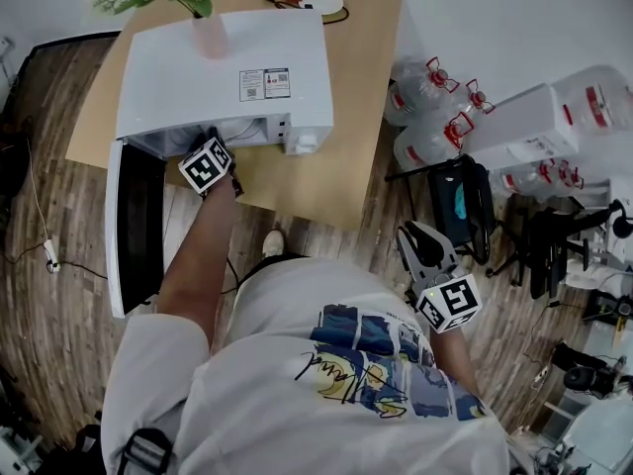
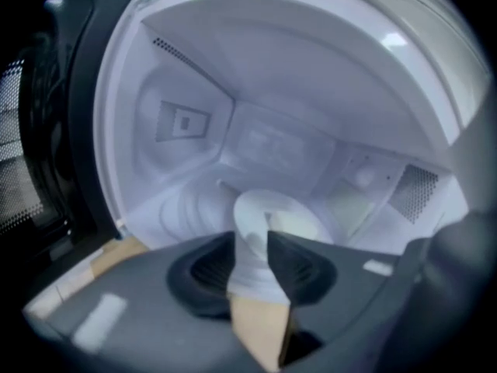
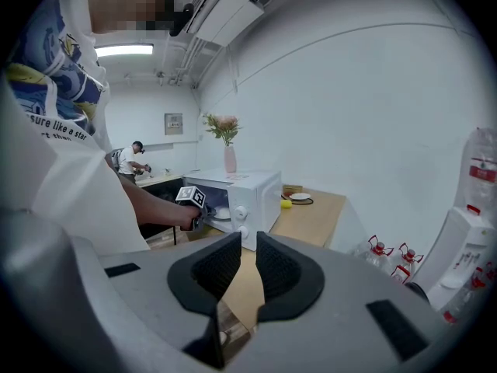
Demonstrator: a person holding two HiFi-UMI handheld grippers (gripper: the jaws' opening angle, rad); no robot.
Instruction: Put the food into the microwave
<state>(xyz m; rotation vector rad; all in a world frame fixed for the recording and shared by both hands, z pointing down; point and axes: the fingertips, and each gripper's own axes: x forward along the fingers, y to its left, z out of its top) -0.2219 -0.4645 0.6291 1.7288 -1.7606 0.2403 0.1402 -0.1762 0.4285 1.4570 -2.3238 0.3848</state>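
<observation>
1. The microwave (image 1: 223, 77) casing, at eleven o'clock in the head view, is smooth white with a faint sheen. Its cavity walls are glossy white.
2. Its door (image 2: 27, 146), at nine o'clock in the left gripper view, is dark and glossy over fine perforated mesh.
3. The plate (image 2: 272, 220) inside looks glazed, white and smooth.
4. The table (image 1: 336, 166) top is pale, matt wood.
5. The floor (image 1: 59, 305) is grainy, worn-looking wood planks.
6. The left gripper (image 2: 252, 243) and right gripper (image 3: 248, 243) are matt grey plastic with black ribbed pads.
7. The water bottles (image 1: 423, 92), at two o'clock, are clear glossy plastic.
</observation>
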